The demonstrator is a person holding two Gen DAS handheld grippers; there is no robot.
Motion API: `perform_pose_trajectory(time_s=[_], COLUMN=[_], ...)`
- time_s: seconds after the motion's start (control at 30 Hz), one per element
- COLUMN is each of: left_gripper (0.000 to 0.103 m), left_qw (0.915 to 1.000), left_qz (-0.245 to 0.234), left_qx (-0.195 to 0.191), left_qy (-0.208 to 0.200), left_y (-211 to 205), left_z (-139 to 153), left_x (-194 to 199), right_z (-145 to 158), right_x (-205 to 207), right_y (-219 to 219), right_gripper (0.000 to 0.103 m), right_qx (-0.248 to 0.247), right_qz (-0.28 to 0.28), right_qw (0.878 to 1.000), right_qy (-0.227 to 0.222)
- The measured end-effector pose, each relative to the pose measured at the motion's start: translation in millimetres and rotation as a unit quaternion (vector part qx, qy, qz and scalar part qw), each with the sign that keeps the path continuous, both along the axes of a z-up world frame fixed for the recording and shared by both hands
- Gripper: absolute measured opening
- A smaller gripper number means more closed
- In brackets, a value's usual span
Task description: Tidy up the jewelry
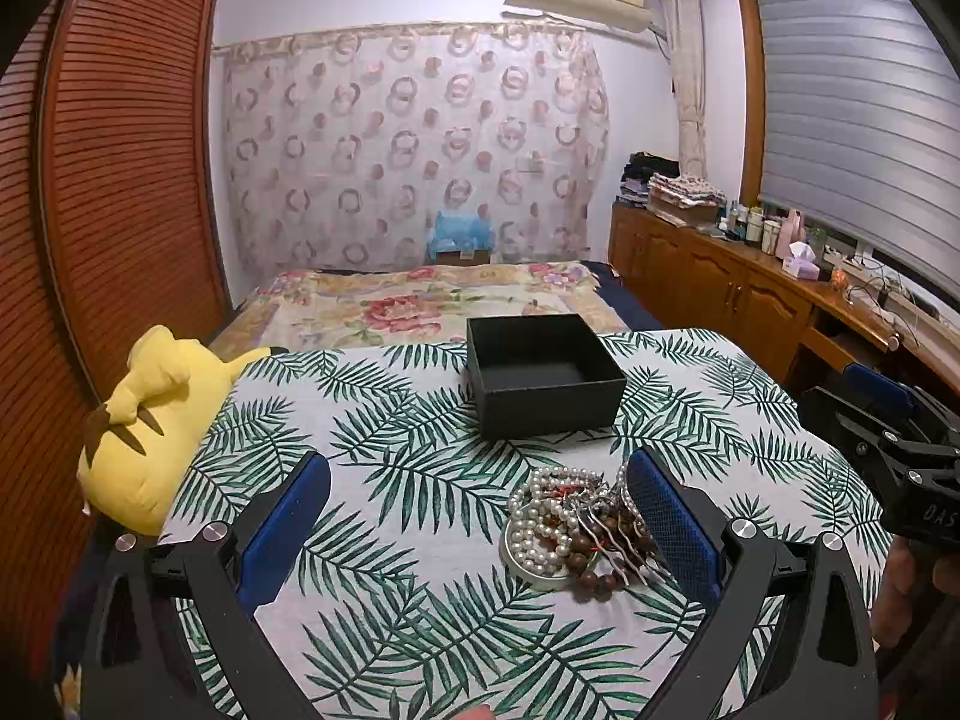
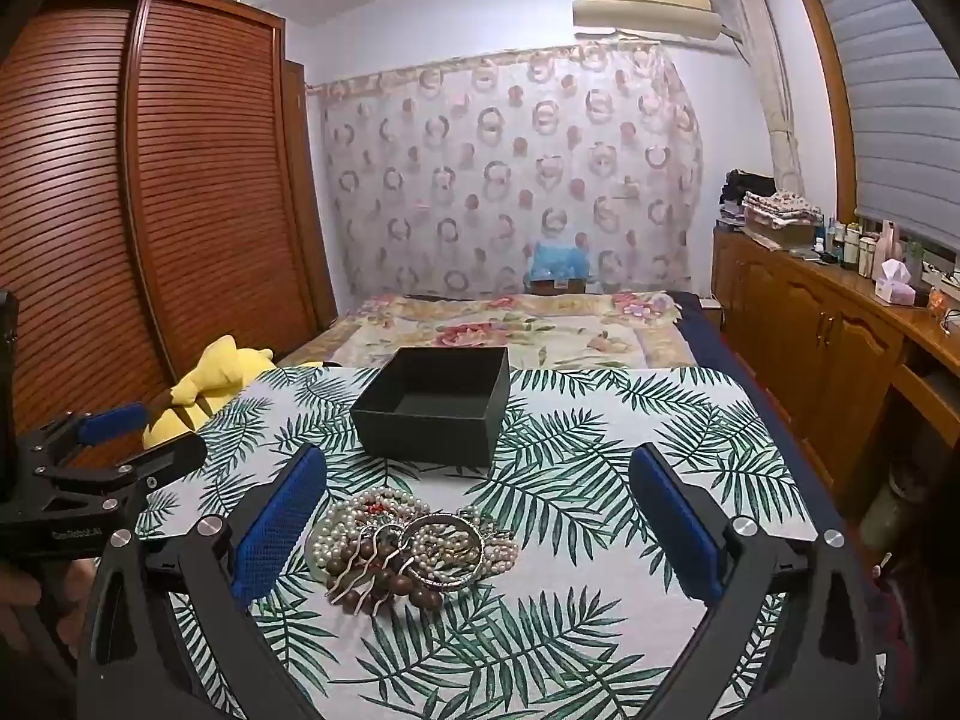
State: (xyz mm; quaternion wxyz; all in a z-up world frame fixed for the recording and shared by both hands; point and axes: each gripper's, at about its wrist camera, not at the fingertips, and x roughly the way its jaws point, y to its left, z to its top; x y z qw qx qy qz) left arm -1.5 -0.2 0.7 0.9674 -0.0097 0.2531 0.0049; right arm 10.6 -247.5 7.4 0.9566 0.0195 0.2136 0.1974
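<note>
Both my left gripper point(image 1: 480, 516) and right gripper point(image 2: 477, 510) hang wide open, fingers gripping nothing. A tangled jewelry pile point(image 2: 408, 546) lies on the leaf-print surface point(image 2: 600, 480), near the empty black box point(image 2: 435, 405).

Only partial lettering reads — "DAS" on the right gripper point(image 1: 900, 420) body; the left gripper's point(image 2: 114, 438) print blurs.

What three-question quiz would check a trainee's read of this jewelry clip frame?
1. True or false: the black box already holds jewelry.
2. Which gripper has the jewelry pile nearer its own left finger: A) left gripper B) right gripper?
3. Fill in: the yellow plush toy lies off the table's ____ edge.

Key: 1 false, its visible interior is bare. 2 B. 3 left.
</note>
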Motion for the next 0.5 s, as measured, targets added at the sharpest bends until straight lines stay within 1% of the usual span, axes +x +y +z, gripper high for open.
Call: perform_pose_trajectory(time_s=[0.5], left_gripper=[0.096], left_qw=[1.0000], left_qz=[0.001], left_qx=[0.001], left_qy=[0.001], left_y=[1.9], left_z=[-1.7], left_x=[-0.1], right_z=[-0.2], right_x=[-0.1], right_y=[0.7], right_gripper=[0.101], right_qx=[-0.002], right_qz=[-0.001], right_qw=[1.000], right_qy=[0.001])
